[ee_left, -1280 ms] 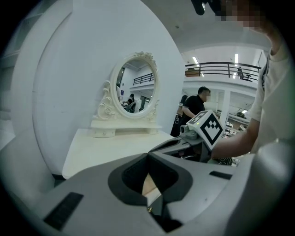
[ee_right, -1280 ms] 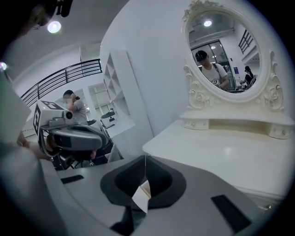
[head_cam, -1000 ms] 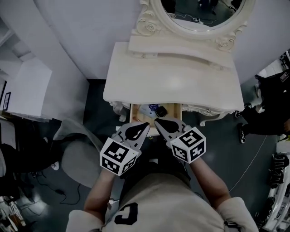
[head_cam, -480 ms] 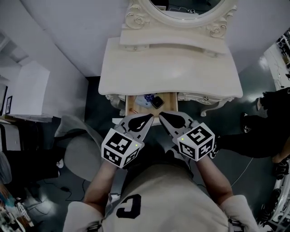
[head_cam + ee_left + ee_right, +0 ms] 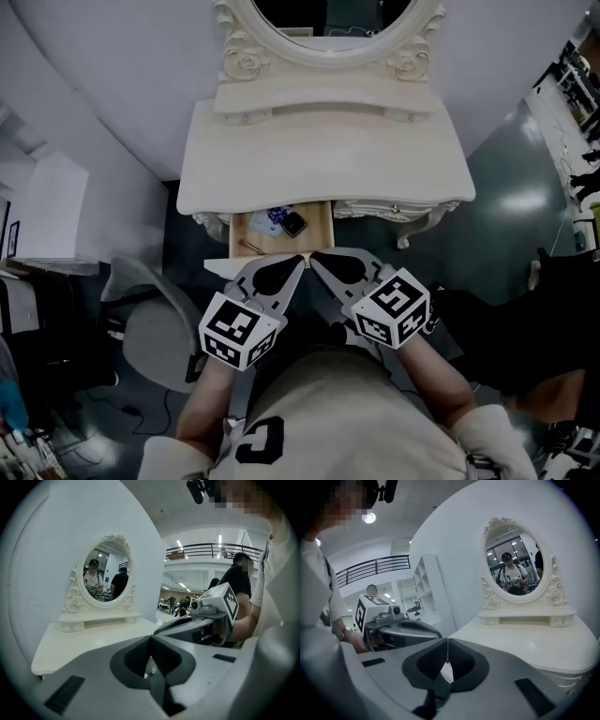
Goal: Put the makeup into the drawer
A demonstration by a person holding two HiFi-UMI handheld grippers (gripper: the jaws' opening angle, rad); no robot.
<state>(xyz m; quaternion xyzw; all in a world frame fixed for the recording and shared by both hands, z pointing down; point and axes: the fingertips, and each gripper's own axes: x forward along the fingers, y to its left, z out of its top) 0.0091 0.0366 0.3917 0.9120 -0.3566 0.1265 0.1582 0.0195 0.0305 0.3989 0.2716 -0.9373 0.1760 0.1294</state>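
1. Left tool [image 5: 298, 262] is clenched with nothing between its jaws. Right tool [image 5: 317, 258] is the same, clenched and empty. Their tips sit side by side just at the front of the open drawer [image 5: 242, 230].
2. Makeup [image 5: 284, 223] lies inside the drawer, toward the back, by the worktop [image 5: 319, 159] edge.
3. Judgement: shut, empty tools at the drawer front suit a push. Stowing looks done, but the drawer is not yet closed.
4. Hidden: the drawer's rear runs under the worktop, so more may sit there. The pieces are too small to name.
5. Both tool views look across the worktop to the mirror [image 5: 513, 564], and neither shows the drawer.
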